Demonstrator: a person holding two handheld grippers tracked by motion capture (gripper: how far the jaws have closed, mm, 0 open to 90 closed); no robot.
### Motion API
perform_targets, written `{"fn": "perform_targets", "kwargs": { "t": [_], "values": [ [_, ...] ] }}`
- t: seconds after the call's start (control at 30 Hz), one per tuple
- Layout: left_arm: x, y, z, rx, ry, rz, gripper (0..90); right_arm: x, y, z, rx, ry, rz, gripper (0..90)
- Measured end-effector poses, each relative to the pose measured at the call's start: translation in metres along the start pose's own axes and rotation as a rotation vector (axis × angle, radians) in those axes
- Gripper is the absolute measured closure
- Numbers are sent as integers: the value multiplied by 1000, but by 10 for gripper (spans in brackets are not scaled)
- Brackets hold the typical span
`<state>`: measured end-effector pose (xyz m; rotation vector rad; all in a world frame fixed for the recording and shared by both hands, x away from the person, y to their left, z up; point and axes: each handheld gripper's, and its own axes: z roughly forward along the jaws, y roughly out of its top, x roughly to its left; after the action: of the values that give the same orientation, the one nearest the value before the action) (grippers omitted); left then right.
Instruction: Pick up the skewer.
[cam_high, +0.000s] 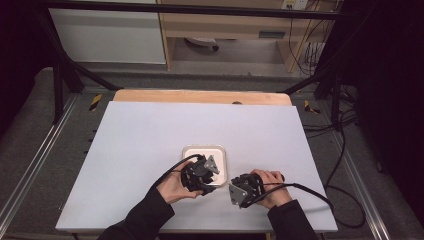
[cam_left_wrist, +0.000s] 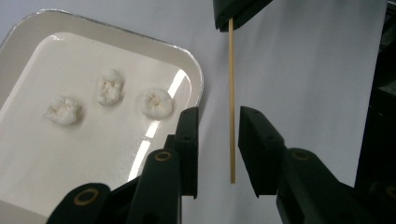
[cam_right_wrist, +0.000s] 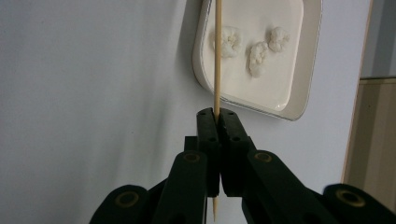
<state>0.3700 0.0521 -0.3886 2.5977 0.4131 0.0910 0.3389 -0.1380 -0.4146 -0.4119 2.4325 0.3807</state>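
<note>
A thin wooden skewer (cam_right_wrist: 217, 56) is held in my right gripper (cam_right_wrist: 217, 113), whose jaws are shut on it; its tip reaches over the white tray (cam_right_wrist: 299, 111). Three white fluffy lumps (cam_left_wrist: 109, 87) lie in the tray (cam_left_wrist: 198, 79). My left gripper (cam_left_wrist: 217, 119) is open, with the skewer (cam_left_wrist: 231, 93) passing between its jaws and touching neither. In the high view both hands hold the grippers close together at the tray's near edge, the left gripper (cam_high: 202, 175) over the tray (cam_high: 192, 150) and the right gripper (cam_high: 241, 190) just right of it.
A white mat (cam_high: 140, 150) covers the table, with a wooden strip (cam_high: 200, 96) along the far edge. Cables (cam_high: 345, 165) trail off the right side. Black frame legs stand at the far corners.
</note>
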Motion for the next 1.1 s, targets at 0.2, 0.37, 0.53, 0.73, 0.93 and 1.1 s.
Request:
{"fn": "perform_targets", "kwargs": {
  "t": [0.2, 0.37, 0.53, 0.73, 0.93, 1.1],
  "values": [
    [-2, 2, 7, 58, 0, -4, 790, 0, 2, -1, 24, 1, -11, 891],
    [-5, 4, 12, 69, -1, 5, 862, 1, 3, 1, 26, 4, -18, 891],
    [-7, 6, 16, 82, 3, 2, 878, 1, 3, 1, 32, 4, -27, 891],
    [-9, 6, 18, 79, 4, 1, 885, 2, 3, 0, 33, 3, -21, 890],
    [-10, 5, 16, 75, 15, 11, 887, 2, 3, -1, 26, -5, -16, 884],
    [-10, -1, 13, 65, 37, 7, 887, -2, 0, -4, -5, -27, 84, 735]
  ]
}}
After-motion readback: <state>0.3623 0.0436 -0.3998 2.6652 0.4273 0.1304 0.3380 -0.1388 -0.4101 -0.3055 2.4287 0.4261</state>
